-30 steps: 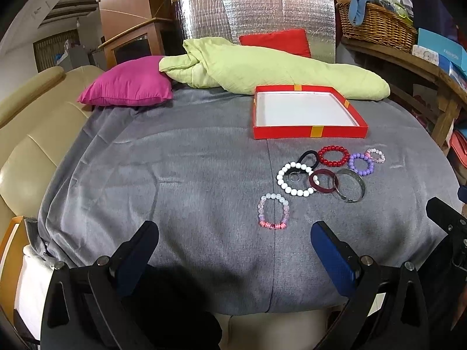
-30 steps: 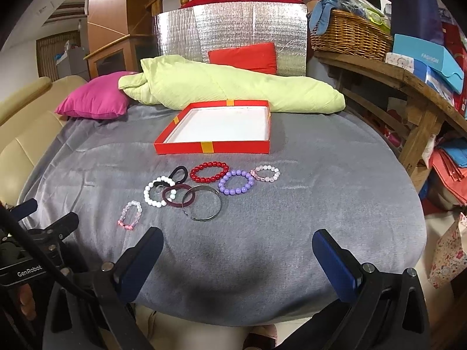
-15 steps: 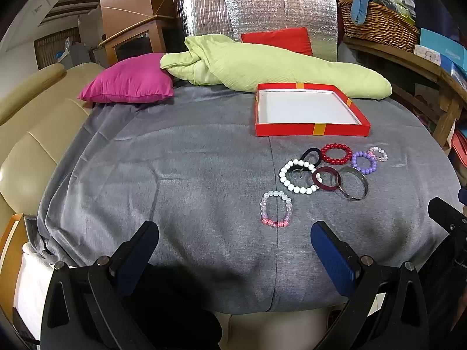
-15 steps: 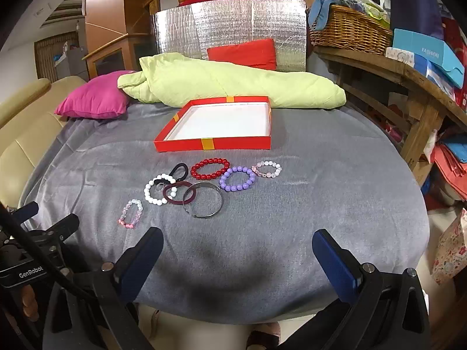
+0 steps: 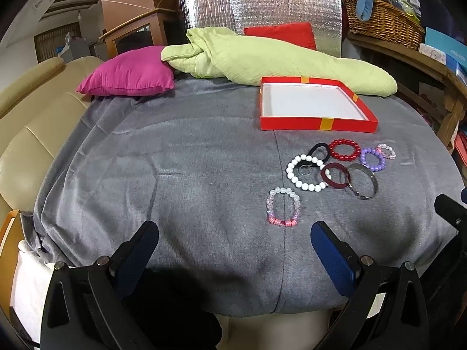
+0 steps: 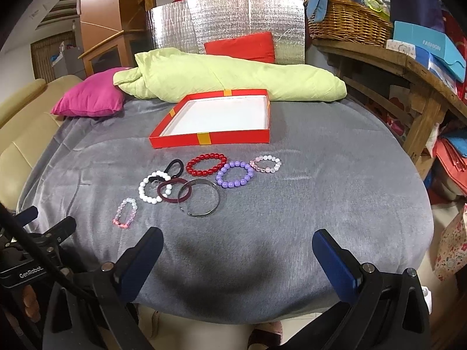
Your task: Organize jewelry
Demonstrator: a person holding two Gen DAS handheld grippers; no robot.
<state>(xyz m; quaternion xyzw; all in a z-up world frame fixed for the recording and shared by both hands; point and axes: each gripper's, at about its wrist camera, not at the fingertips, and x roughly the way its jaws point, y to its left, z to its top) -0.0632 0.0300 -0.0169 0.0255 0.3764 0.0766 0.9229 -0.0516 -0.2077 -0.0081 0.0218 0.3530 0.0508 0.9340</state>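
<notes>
1. Eight or so beaded and banded bracelets (image 6: 204, 180) lay clustered on the grey-covered desk (image 6: 321, 198), just before the red box (image 6: 216, 119).
2. Left claw (image 5: 233, 242) and right claw (image 6: 236, 245) hung spread wide, gripping nothing.

1. beaded bracelets: five; white (image 6: 153, 186), red (image 6: 206, 164), purple (image 6: 234, 174), pale pink (image 6: 265, 163), pink-and-clear (image 6: 125, 213)
2. plain bands: three; black hair tie (image 6: 174, 166), maroon ring (image 6: 173, 190), metal bangle (image 6: 202, 198)
3. small clear ring (image 5: 305, 170) inside the white one: one
4. red tray (image 6: 208, 139): one
5. cushions: two; magenta (image 6: 89, 98), red (image 6: 240, 47)
6. green blanket (image 6: 227, 77): one
7. wicker basket (image 6: 348, 23): one
</notes>
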